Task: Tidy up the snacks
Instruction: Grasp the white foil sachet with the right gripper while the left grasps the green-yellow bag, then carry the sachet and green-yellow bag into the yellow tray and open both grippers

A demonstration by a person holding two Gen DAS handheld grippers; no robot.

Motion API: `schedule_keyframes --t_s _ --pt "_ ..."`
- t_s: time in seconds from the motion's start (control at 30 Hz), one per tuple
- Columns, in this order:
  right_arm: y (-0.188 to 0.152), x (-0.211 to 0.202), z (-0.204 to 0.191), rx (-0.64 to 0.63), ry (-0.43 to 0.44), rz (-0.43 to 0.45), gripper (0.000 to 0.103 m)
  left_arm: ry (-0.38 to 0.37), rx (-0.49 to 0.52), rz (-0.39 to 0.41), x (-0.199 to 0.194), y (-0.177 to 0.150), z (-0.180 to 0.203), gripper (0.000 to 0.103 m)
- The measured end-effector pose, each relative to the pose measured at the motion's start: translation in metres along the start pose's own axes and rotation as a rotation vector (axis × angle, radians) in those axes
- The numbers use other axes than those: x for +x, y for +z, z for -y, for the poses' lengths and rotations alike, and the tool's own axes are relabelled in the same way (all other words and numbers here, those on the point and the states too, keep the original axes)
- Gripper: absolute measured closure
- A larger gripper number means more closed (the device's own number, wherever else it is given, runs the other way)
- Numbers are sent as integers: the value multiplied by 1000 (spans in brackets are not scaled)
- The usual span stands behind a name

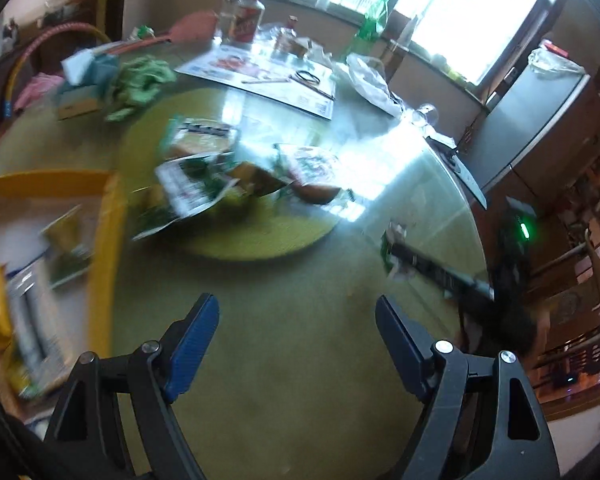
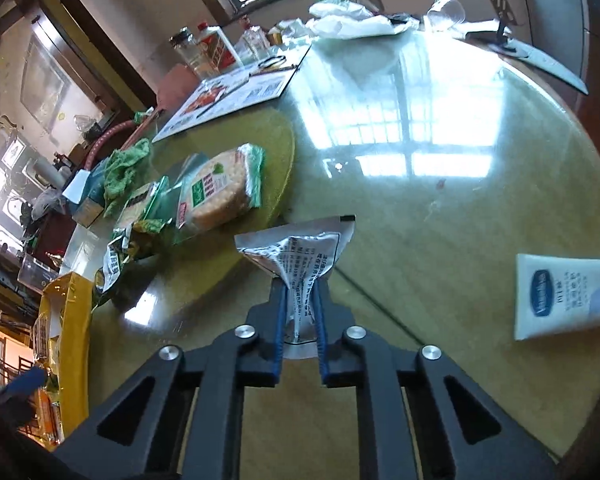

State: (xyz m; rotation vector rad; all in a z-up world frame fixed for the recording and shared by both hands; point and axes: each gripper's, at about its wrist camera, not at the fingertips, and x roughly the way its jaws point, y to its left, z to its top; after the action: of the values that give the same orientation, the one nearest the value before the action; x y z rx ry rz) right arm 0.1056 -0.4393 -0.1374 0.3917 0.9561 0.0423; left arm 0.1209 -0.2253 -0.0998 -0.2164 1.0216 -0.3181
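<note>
My right gripper [image 2: 300,286] is shut on a silver snack packet [image 2: 300,254] and holds it above the glass table. The same gripper with the packet [image 1: 396,248] shows at the right of the left wrist view. My left gripper [image 1: 296,312] is open and empty over the table, its blue pads wide apart. A pile of snack packets [image 1: 228,176] lies on the yellow-green turntable [image 1: 260,236]; a round cracker pack [image 2: 220,188] is among them. A yellow box [image 1: 108,240] at the left holds several snack packets; it also shows in the right wrist view [image 2: 74,320].
A white tube [image 2: 560,296] lies at the table's right side. A green cloth [image 1: 140,80] and a tissue box [image 1: 84,80] sit at the back left. A printed placemat [image 1: 260,76], bottles [image 1: 244,16], a plastic bag [image 1: 372,80] and a glass [image 1: 424,114] stand farther back.
</note>
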Motion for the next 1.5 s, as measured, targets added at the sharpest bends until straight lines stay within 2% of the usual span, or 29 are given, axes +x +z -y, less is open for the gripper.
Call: schedule_keyframes --t_s 0.1,0.13,0.17,0.23,0.33,0.4,0.57,0.63,0.7,0.77,0.8,0.83,0.9,0.93,1.07,1.2,1.37,1.5 --pt "2 0 6 33 43 8 92 -23 -3 -29 33 28 18 22" --pt "2 -1 7 36 38 18 93 -17 -7 -37 44 37 22 22" --pt "2 -3 7 31 34 29 100 1 -15 -39 58 48 27 22" --pt "2 -7 7 32 30 43 101 12 -22 -38 78 62 34 22" --pt "4 -5 6 19 -15 55 101 62 50 -18 97 76 46 22" --pt "4 -2 6 19 6 45 100 89 73 -7 102 81 47 22" --pt "0 1 0 -13 -10 34 93 190 93 38 91 80 33 22" --pt "0 2 -1 -12 -30 30 80 247 122 58 97 82 30 22" --pt "1 5 -4 -45 -48 25 71 257 160 -13 114 83 25 23" --pt "-1 6 -6 -67 -59 30 71 260 187 -69 130 80 19 26" --pt "-1 7 -8 -83 -71 31 71 259 195 -85 134 79 17 30" --pt "-1 8 -11 -104 -88 31 74 265 203 -86 136 76 15 39" --pt "-2 9 -14 -128 -124 33 87 253 205 -82 137 73 13 61" --pt "-2 9 -14 -131 -127 32 89 221 193 -106 138 71 10 81" --pt "-2 7 -14 -134 -131 42 93 164 169 -104 123 61 2 91" --pt "-3 0 -13 -115 -116 66 98 100 136 -91 101 50 -4 92" --pt "-2 -6 -14 -103 -66 87 99 19 101 -88 72 34 -6 93" --pt "-2 -12 -18 -107 -15 105 99 -34 69 -37 37 17 -4 93"
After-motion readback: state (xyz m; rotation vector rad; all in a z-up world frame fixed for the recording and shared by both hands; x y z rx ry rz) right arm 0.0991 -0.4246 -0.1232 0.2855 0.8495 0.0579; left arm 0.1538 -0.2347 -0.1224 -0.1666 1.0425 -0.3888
